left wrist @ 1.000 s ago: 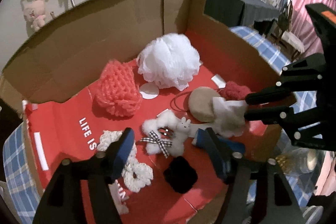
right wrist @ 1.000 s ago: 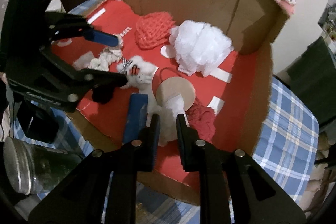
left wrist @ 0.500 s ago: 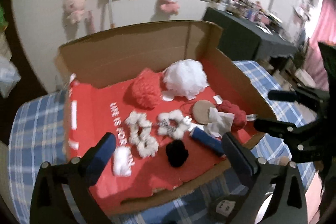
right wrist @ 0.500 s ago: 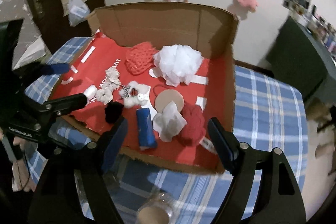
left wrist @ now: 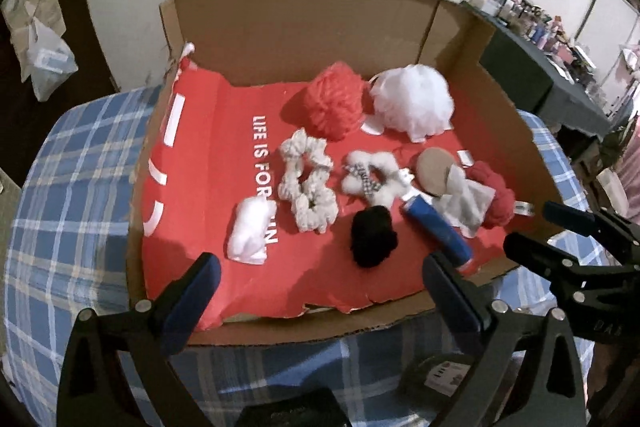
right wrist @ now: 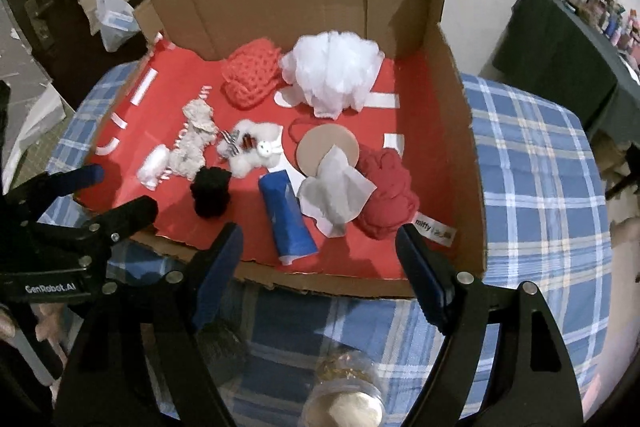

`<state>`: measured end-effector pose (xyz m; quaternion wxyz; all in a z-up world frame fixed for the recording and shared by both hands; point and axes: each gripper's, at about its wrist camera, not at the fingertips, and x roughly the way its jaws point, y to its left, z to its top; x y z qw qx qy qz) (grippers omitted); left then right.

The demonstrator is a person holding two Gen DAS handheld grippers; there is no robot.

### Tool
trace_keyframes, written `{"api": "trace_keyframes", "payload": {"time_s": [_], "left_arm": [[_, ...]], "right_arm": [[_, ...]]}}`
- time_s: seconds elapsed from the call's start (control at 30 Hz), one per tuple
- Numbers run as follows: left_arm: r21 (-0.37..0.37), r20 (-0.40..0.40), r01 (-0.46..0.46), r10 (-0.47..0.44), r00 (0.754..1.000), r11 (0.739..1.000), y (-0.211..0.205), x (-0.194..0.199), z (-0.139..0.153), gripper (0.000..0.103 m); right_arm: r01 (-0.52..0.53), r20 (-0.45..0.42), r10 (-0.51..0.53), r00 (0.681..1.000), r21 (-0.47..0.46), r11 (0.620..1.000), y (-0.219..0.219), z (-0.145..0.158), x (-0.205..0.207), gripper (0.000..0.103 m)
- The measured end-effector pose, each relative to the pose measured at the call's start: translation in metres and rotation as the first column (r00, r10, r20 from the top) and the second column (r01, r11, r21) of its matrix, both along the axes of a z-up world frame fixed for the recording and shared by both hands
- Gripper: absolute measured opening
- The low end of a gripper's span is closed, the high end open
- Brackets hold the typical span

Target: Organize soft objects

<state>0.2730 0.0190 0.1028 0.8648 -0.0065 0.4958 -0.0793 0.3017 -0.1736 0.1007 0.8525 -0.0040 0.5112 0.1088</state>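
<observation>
Both grippers, left [left wrist: 318, 291] and right [right wrist: 318, 263], hang spread and empty before the box [right wrist: 460, 131]; I'd pinch the tissue [right wrist: 338, 189] gently at its crumpled middle.

Black fingers [left wrist: 192, 291], blue pads, silver screws, white "GenRobot.AI" lettering.

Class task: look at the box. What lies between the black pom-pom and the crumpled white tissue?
The blue roll lies between the black pom-pom and the white tissue, touching neither clearly. The right wrist view shows it best.
</observation>
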Motion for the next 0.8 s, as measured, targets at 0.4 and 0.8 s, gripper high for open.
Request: {"api": "trace_keyframes", "payload": {"time_s": [0.4, 0.8], "left_arm": [[0.007, -0.034, -0.062, 0.062, 0.997, 0.998, 0.005, 0.008, -0.025, 0.103], [0.065, -0.105, -0.041, 0.048, 0.993, 0.997, -0.001, 0.011, -0.035, 0.102]], "right_arm": [[0.027, -0.047, -0.028, 0.998, -0.015, 1.000, 0.000, -0.026, 0.011, 0.078], [0.035, -0.088, -0.036, 0.996, -0.008, 0.999, -0.001, -0.035, 0.016, 0.078]]}}
